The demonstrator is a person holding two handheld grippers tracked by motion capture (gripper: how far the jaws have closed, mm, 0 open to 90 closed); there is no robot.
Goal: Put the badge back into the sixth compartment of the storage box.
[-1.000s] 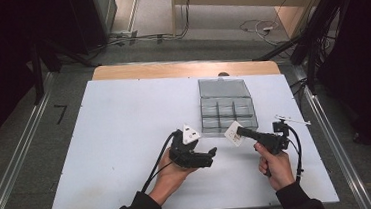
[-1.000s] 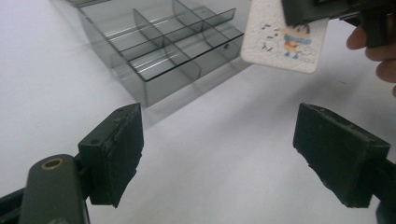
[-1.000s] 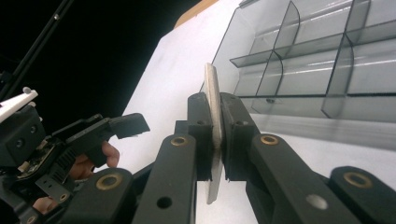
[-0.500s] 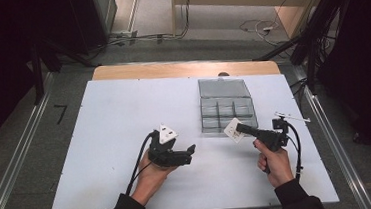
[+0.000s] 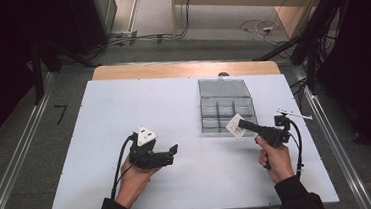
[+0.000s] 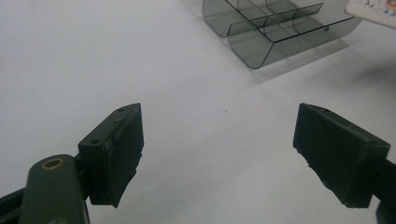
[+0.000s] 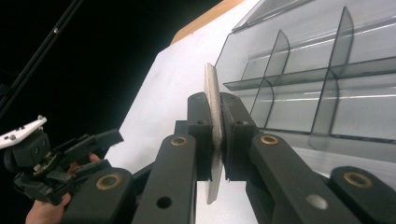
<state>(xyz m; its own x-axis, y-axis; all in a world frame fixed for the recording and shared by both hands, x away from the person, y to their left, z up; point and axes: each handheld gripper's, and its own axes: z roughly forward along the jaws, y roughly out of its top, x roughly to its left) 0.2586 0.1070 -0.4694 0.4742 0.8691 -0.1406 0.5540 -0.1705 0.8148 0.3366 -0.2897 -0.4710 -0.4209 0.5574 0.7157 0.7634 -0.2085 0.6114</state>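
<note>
The right gripper (image 5: 239, 126) is clamped on a thin white card (image 5: 235, 126), held on edge just ahead of the clear smoked-plastic divided box (image 5: 222, 87). The left gripper (image 6: 219, 154) hangs apart, empty. Judged step: carrying; next, lowering the card into a compartment.

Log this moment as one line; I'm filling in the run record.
right gripper: shut on white card, by near edge of divided organizer box | left gripper: open, nothing between jaws, over table
</note>
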